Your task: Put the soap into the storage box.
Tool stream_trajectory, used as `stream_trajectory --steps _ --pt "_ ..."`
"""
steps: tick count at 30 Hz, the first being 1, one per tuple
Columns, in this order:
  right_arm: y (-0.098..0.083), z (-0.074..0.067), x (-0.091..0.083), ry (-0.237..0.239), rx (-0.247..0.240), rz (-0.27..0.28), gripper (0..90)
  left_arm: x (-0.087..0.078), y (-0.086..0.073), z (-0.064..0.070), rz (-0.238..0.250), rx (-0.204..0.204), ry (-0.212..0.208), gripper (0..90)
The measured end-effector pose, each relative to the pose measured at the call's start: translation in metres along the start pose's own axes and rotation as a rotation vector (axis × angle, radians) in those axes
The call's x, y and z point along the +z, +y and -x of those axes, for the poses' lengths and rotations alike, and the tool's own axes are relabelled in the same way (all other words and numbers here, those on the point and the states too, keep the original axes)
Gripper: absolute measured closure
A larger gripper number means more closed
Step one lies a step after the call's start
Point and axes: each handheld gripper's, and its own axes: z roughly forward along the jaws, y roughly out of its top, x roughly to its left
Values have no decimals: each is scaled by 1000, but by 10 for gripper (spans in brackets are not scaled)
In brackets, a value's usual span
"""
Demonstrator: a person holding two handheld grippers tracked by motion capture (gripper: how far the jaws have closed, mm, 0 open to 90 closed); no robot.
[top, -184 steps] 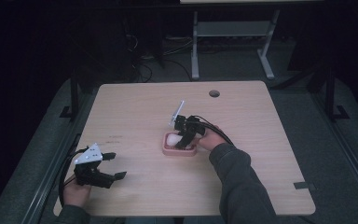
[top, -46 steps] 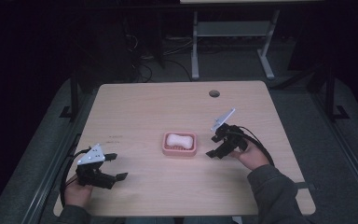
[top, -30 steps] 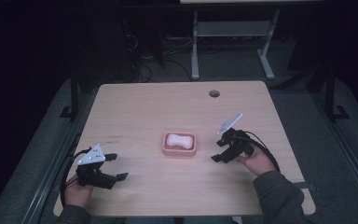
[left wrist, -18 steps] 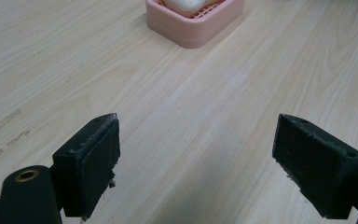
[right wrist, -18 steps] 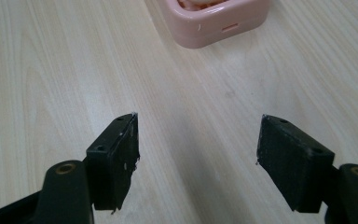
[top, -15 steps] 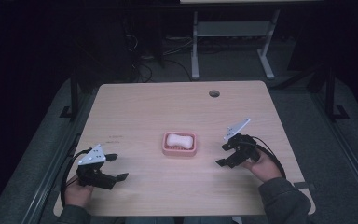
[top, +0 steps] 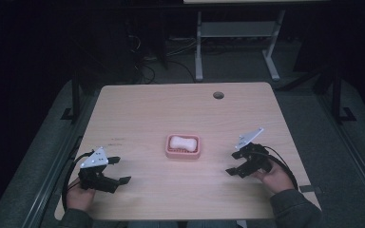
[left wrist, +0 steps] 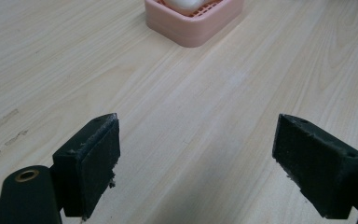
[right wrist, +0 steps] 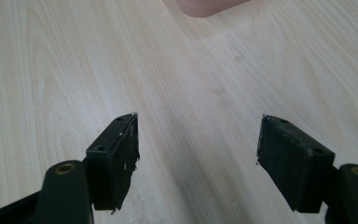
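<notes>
A pink soap dish [top: 183,147] sits at the middle of the wooden table [top: 142,109], with a white bar of soap [top: 182,141] lying in it. The dish [left wrist: 193,21] also shows at the top of the left gripper view, and its pink edge [right wrist: 207,6] at the top of the right gripper view. My left gripper [top: 119,170] rests low at the table's front left, open, with bare wood between its pads [left wrist: 93,161]. My right gripper [top: 233,163] is at the front right, well clear of the dish, open and holding nothing.
A round cable hole [top: 218,95] lies near the table's far edge. Beyond the table a metal stand [top: 233,42] rises from a dark floor. Cables trail from both grippers by the front edge.
My right gripper has drawn away from the soap dish, moving right and toward the front edge of the table. The soap stays in the dish. The left gripper has not moved.
</notes>
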Motion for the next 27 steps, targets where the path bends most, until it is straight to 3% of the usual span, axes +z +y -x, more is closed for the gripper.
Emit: stream_trajectory --steps 27 --pt "-53 -19 -19 -50 63 51 283 1 0 2 -4 -3 -3 148"
